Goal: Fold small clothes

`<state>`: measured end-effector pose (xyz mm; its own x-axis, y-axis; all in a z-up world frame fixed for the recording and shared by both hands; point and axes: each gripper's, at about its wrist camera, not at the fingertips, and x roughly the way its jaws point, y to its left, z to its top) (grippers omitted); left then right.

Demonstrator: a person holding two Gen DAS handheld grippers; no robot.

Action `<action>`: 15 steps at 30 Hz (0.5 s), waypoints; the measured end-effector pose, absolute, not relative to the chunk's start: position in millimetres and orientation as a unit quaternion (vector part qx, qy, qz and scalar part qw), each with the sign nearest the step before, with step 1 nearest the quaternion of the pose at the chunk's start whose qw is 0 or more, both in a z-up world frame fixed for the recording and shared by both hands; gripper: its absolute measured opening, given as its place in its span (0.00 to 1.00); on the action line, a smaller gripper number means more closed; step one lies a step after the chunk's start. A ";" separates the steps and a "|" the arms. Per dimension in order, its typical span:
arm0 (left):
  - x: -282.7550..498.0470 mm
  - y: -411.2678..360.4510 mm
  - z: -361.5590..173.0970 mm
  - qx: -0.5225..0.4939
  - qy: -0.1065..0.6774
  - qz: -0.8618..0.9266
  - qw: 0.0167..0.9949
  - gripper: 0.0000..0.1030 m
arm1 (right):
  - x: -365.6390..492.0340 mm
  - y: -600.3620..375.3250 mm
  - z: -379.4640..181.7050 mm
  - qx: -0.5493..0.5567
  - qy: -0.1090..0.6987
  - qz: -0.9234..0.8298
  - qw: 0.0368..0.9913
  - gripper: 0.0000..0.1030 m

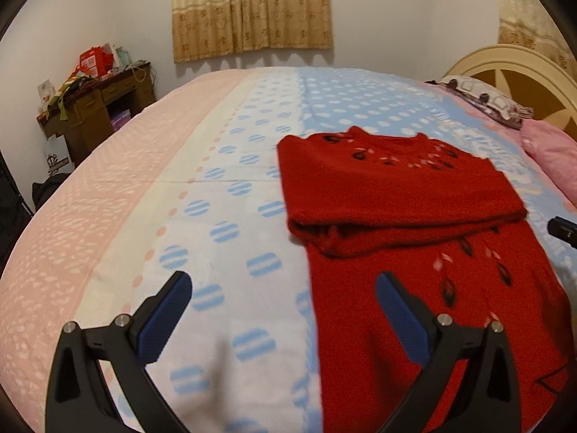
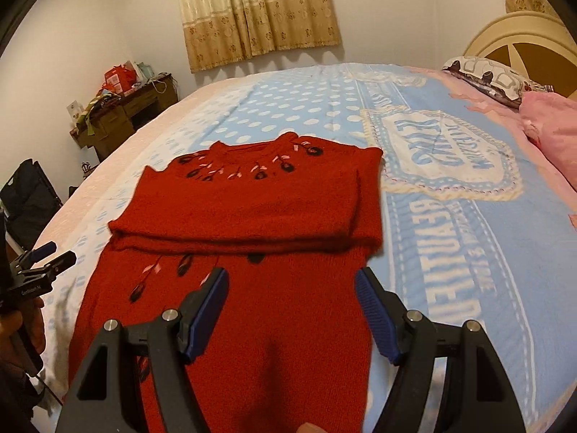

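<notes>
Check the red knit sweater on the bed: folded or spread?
Partly folded. The red knit sweater's collar half lies doubled over its middle, with a layered fold edge; the lower half remains spread flat.

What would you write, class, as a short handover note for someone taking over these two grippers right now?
Left gripper: open, empty, above the bed by the sweater's left edge.
Right gripper: open, empty, above the sweater's lower half.
Sweater: red, lying flat on the bed, neckline at the far end.
Done: the top part is folded into a band across the body.
Left: the lower half is not yet folded; probably bring it up over the band.
</notes>
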<state>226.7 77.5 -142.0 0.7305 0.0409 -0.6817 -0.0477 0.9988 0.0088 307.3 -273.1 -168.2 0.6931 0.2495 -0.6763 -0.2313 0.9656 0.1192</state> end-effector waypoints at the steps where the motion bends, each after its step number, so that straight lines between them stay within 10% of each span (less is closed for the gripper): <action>1: 221.5 75.7 -140.6 -0.003 0.364 0.022 0.931 1.00 | 301.3 -273.5 -167.3 0.013 0.369 0.131 0.920 0.71; 15: 167.7 65.4 -126.3 0.005 0.348 0.000 0.938 1.00 | 220.7 -279.8 -156.8 0.011 0.356 0.140 0.924 0.71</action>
